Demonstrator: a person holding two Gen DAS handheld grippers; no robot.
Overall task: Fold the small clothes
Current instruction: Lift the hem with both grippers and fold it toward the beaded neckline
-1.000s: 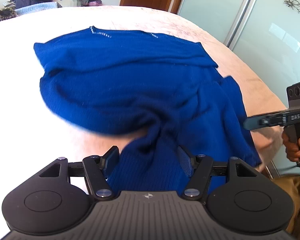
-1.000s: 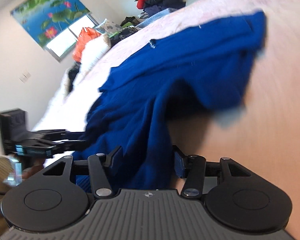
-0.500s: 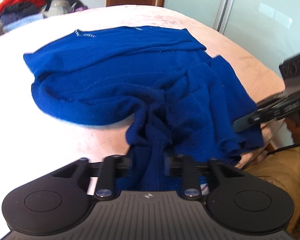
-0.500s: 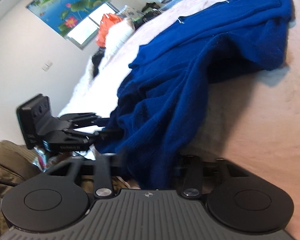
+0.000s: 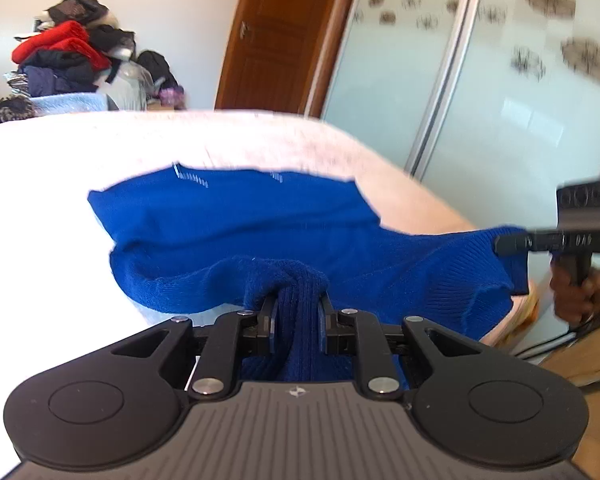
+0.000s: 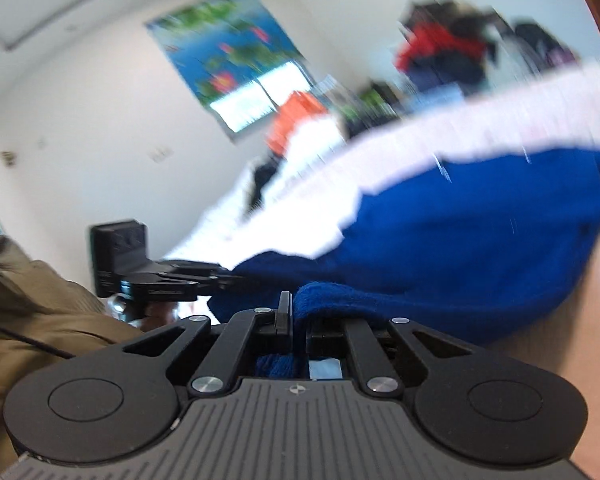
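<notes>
Bed filled most of both views, pale pink cover, very bright on the near-left side. Behind it in the left wrist view: frosted sliding doors w/ a metal frame on the right, brown wooden door mid-back, clothes pile (red, black, navy) in the far-left corner. Right wrist view was blurred; a lotus-print blind hung over a window, an orange item sat at the bed's far end.

Blue sweater lay spread across the bed, far edge flat, near edge lifted & pulled toward the cams, bunched into a ridge that hid the bed just past the fingers.

Left claw was clamped on a thick fold of sweater, ribbed knit squeezed between the two pads. Right claw was nearly together, pinching a thinner bit of sweater edge; cloth rolled over the right finger.

Each claw showed in the other's view: right claw at far right w/ the hem corner in its tip, hand on its handle; left claw at mid-left, tips at the sweater's edge, person's tan sleeve beside it.
</notes>
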